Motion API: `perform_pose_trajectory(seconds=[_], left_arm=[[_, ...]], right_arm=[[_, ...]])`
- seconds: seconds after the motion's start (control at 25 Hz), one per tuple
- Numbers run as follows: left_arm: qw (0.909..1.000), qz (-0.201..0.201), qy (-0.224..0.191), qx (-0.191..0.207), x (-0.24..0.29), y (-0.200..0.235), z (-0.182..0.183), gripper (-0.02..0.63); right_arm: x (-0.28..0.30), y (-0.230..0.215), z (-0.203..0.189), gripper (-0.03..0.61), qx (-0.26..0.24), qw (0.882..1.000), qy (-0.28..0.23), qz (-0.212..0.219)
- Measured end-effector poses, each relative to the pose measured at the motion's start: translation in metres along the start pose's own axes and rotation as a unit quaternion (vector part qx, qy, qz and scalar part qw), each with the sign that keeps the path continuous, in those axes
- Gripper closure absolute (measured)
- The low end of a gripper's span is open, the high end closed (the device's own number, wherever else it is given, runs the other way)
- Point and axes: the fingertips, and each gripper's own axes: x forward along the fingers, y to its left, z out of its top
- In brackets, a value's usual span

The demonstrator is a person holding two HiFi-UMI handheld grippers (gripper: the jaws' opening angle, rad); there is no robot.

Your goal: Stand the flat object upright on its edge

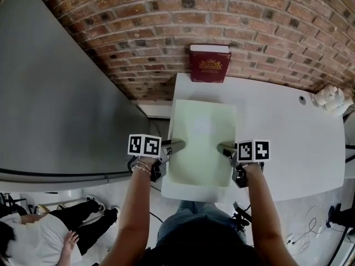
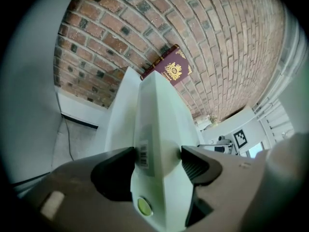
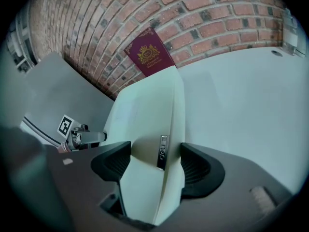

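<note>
Here the left tool (image 1: 177, 145) clamps the pale green flat object (image 1: 201, 140) at its barcode-labelled edge. The right tool (image 1: 223, 147) clamps the opposite edge, over the table (image 1: 288, 143), in front of the gold-crested maroon book (image 1: 209, 64).

I work in an office-style room rigged for recording. Indicators: exposed brick wall (image 1: 166, 32); white tabletop (image 1: 288, 143) with cable grommet (image 1: 302, 99); grey partition panel (image 1: 55, 104) on my left; loose cables (image 1: 308, 234) on the pale floor (image 1: 299, 212); a person (image 1: 39, 231) seated low nearby; printed marker cubes on my left claw (image 1: 178, 145) and right claw (image 1: 223, 147).
</note>
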Motion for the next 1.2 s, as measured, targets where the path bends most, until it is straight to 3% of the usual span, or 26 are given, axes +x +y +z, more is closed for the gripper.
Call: perform_pose_trajectory(seconds=[1.2], left_arm=[[0.9947,-0.023,-0.050,0.087,-0.054,-0.060,0.013,0.302]], right_arm=[[-0.067,0.050,0.007,0.256,-0.034,0.996,-0.083,-0.012]])
